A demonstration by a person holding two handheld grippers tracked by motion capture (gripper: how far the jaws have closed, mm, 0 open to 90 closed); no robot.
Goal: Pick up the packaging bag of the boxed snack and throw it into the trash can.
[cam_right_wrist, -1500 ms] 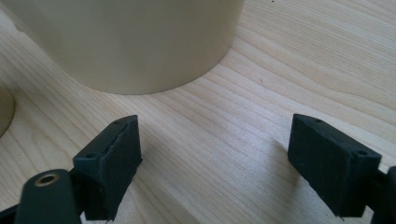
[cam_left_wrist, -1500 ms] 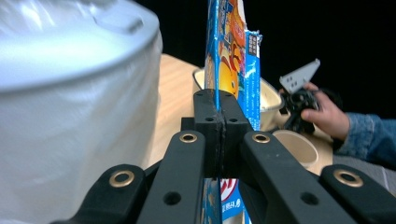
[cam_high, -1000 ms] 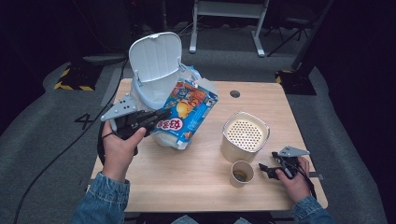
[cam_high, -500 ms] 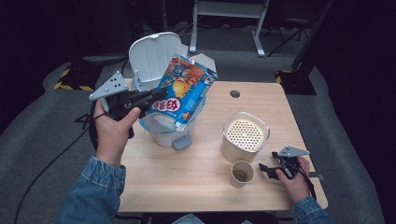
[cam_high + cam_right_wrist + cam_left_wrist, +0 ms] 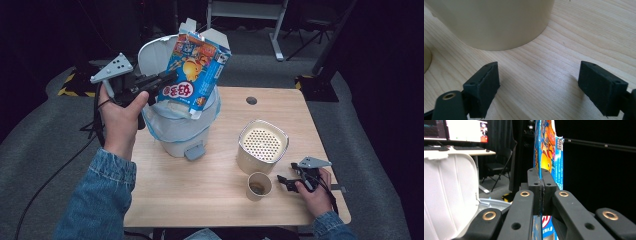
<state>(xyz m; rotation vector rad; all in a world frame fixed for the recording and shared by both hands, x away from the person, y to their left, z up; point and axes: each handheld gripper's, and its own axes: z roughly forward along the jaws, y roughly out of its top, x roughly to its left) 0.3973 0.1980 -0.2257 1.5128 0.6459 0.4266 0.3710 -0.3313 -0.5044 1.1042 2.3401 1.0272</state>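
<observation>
While the left gripper (image 5: 162, 82) keeps its fingers (image 5: 534, 182) clamped on the edge of the blue snack bag (image 5: 196, 69), that bag hangs tilted just past the fingertips, above the open white pedal bin (image 5: 182, 131) with its lid (image 5: 449, 192) upright beside them. Step in hand, as judged: carrying the bag over the bin for disposal; next move calls for lowering into the liner mouth, then parting the fingers. Right gripper (image 5: 289, 182): fingers (image 5: 485, 86) apart on the table (image 5: 220, 200), nothing between, paper cup (image 5: 259, 186) and perforated canister (image 5: 262, 146) just ahead.

Denim-sleeved arms carry black tongs (image 5: 167, 80) with brass-ringed rivets, grey three-cornered top plates and trailing black cables.
</observation>
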